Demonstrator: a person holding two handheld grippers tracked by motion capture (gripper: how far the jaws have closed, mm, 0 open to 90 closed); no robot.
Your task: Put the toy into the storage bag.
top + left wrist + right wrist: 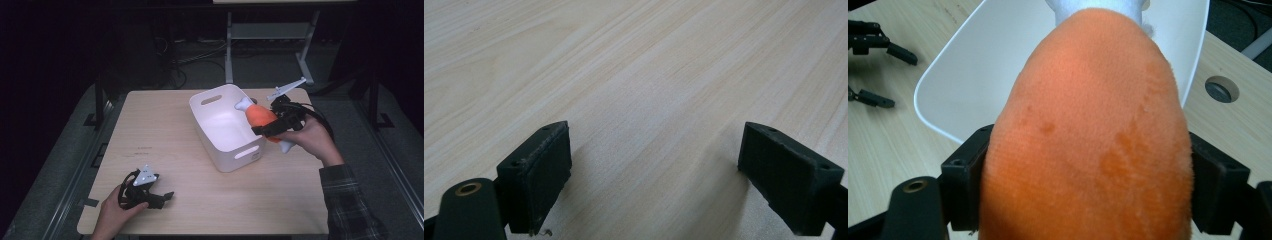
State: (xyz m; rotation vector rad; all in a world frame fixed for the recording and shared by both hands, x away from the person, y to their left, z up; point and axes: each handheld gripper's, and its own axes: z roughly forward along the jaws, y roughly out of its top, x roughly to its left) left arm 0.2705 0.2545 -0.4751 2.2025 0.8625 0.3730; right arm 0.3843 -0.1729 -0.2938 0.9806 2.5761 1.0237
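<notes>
Item one, near left corner of the wooden table: left gripper, resting low by the table's front edge in the person's left hand. Jaws spread wide, nothing between them but bare wood grain. Idle; best left parked where it is, well apart from the work.

Item two, middle right: white bin, open-topped, handle slots in its end walls, inside bare as far as can be seen. It stands square on the table, untouched.

Item three, right: plush orange toy with white ends, soft and furry, clamped across its fat middle by the right gripper. Pads press into the pile on both sides. The toy hangs at the bin's right rim, its upper white tip already over the opening.

Handling note: the step in hand looks like dropping the toy into the bin. Carry it fully past the rim, centre it over the hollow, lower a little, then part the jaws; releasing too soon risks it catching the wall and tumbling outside.
</notes>
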